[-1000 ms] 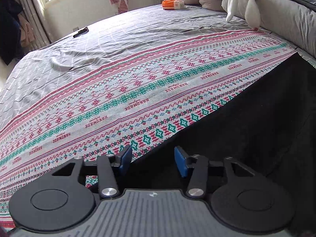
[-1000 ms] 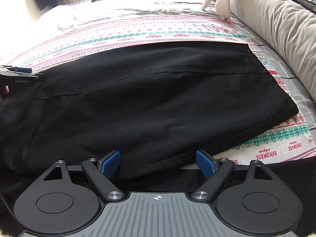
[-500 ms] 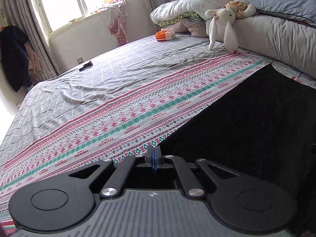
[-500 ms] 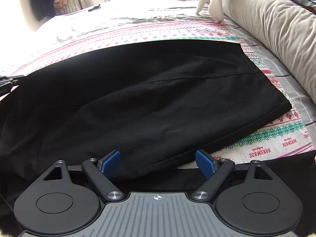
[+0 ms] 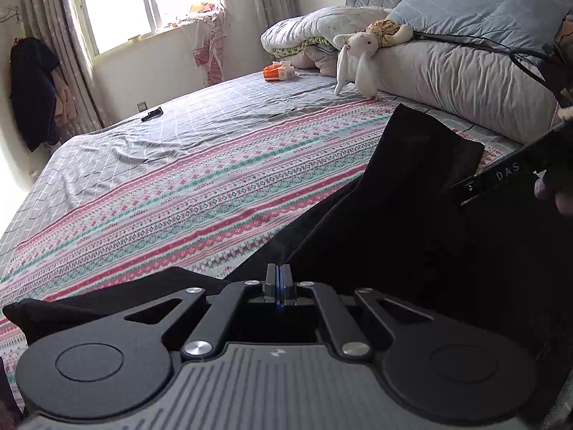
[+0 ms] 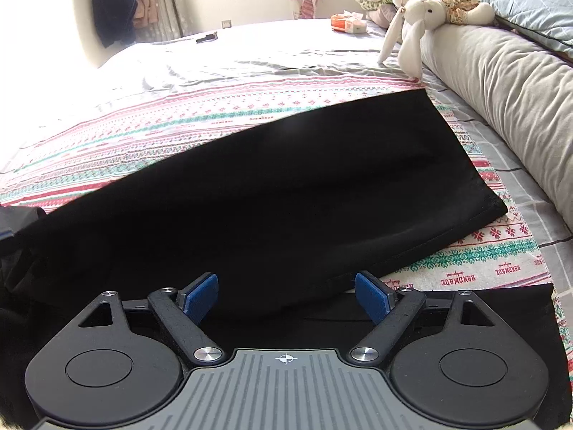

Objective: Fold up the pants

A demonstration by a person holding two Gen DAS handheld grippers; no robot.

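Black pants (image 6: 286,186) lie across a patterned blanket (image 6: 179,122) on the bed, one leg stretching toward the pillows. In the left wrist view my left gripper (image 5: 278,283) is shut on the pants' edge (image 5: 412,215) and holds it raised off the blanket. My right gripper (image 6: 286,294) is open over the pants' near edge, its blue pads (image 6: 200,295) wide apart and empty. The right gripper's body (image 5: 508,175) also shows at the right of the left wrist view.
A stuffed rabbit (image 6: 415,25) lies on a long grey pillow (image 6: 508,82) at the right. An orange packet (image 5: 277,71) and a small black object (image 5: 152,114) lie on the grey checked sheet (image 5: 215,107). Folded bedding (image 5: 315,36) is piled at the headboard.
My left gripper closed on the pants' edge and lifted it up off the blanket. My right gripper stayed open near the front edge while the fabric rose.
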